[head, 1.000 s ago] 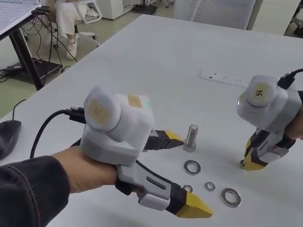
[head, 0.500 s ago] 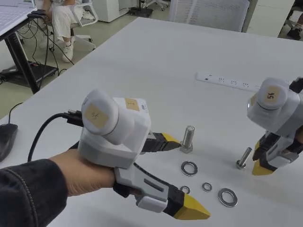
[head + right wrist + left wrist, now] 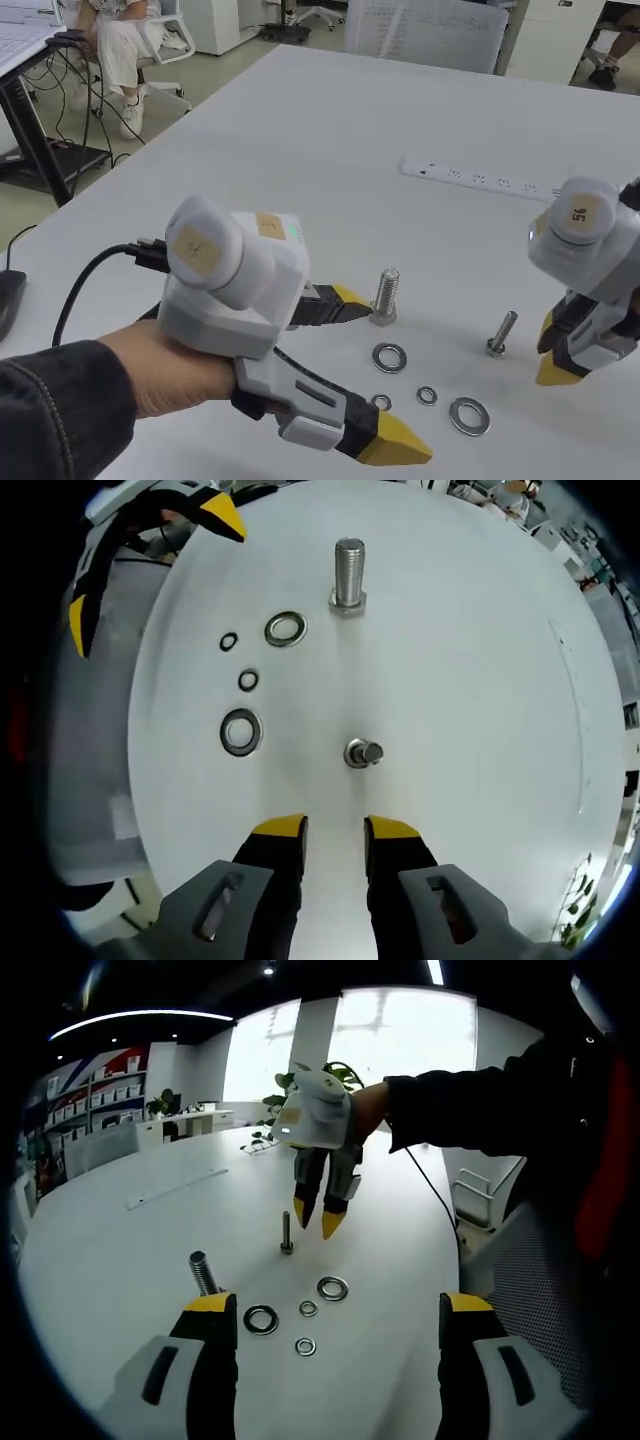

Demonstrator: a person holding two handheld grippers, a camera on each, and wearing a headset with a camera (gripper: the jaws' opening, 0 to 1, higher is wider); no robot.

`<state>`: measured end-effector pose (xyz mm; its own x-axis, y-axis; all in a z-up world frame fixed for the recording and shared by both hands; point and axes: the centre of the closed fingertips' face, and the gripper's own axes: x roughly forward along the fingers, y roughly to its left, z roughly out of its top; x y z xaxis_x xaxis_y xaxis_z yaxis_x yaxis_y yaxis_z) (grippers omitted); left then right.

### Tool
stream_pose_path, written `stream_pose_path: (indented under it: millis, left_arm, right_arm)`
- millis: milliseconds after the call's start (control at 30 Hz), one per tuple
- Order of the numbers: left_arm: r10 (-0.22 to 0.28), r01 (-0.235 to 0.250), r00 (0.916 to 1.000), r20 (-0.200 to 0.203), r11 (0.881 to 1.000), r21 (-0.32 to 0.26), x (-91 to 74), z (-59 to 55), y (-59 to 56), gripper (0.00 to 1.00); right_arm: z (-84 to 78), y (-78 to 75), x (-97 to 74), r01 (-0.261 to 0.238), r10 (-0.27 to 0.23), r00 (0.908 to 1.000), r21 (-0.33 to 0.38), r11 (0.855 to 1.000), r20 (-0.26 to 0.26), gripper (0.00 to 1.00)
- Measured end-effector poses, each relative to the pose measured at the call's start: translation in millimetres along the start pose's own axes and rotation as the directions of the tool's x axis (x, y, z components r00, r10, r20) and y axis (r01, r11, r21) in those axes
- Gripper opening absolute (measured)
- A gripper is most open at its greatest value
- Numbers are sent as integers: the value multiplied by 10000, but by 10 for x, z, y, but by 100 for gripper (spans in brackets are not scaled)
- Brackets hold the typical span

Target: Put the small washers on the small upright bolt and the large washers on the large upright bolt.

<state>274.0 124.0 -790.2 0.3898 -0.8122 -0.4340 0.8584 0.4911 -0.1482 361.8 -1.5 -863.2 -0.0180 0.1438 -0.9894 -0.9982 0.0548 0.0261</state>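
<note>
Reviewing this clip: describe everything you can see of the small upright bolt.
The small bolt is slim, silvery metal with a threaded shank. It stands upright, head down, on the white table. No washer sits on it, and only the table touches it. The right gripper hovers close beside it without contact, jaws a little apart and empty.

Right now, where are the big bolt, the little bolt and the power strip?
big bolt (image 3: 386, 290): head view, on its threaded shaft.
little bolt (image 3: 503, 330): head view, on its thin shaft.
power strip (image 3: 480, 178): head view, on its white top.
</note>
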Motion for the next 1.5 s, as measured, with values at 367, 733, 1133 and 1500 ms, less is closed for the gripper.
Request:
stream_pose_path:
  millis: [367,733,1133,1500]
  left_arm:
    - [-12,12,10000,21,10000,59,-10,10,-14,83]
    - [35,-37,9999,99,9999,136,-18,39,-11,83]
    - [52,-55,9999,152,9997,218,-18,68,-16,83]
    - [44,-50,9998,195,9996,281,-30,82,-32,82]
  right_arm:
    - [63,205,-27,-89,90,9997,-28,10000,205,25]
    - [200,363,-46,-105,116,9995,-378,9992,281,25]
    - [511,529,-58,-143,203,9983,-1086,9940,546,25]
    - [868,655,42,-226,345,9969,-1611,9867,713,25]
